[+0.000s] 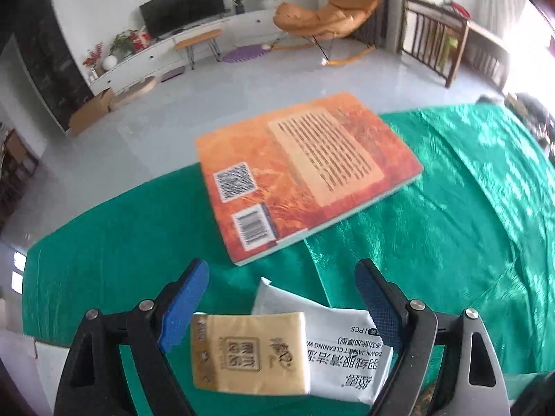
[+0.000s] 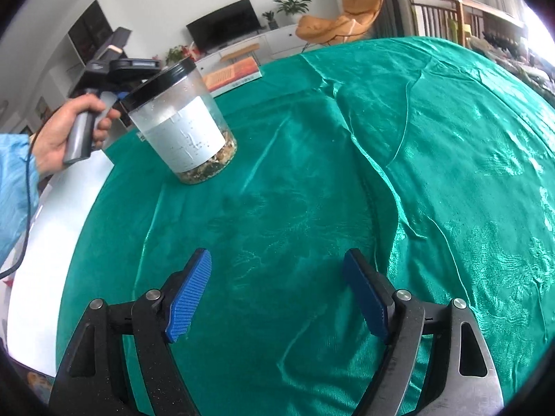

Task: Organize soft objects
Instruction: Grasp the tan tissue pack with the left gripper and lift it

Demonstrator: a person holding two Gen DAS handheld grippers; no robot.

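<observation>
left hand-held gripper: blue ribbed pads spread wide, released, nothing pressed between them. below and between those pads, flat on the shiny green cloth of the counter: a small beige rectangular tissue pack with a square stamp mark, overlapping a white plastic wet-wipe sachet printed with dark lettering. pack close to the left pad, whether touching, cannot tell. just beyond both, an orange paperback book face down, barcode toward the camera, one corner jutting past the counter edge over the pale floor.

right hand-held gripper: also released, blue pads well apart over bare wrinkled cloth, holding nothing. farther off to the left, a clear round plastic jar with a black lid and white label, upright near the counter edge, brownish bits at its bottom. behind the jar, a hand in a light blue sleeve gripping the grey handle of the other tool.
</observation>
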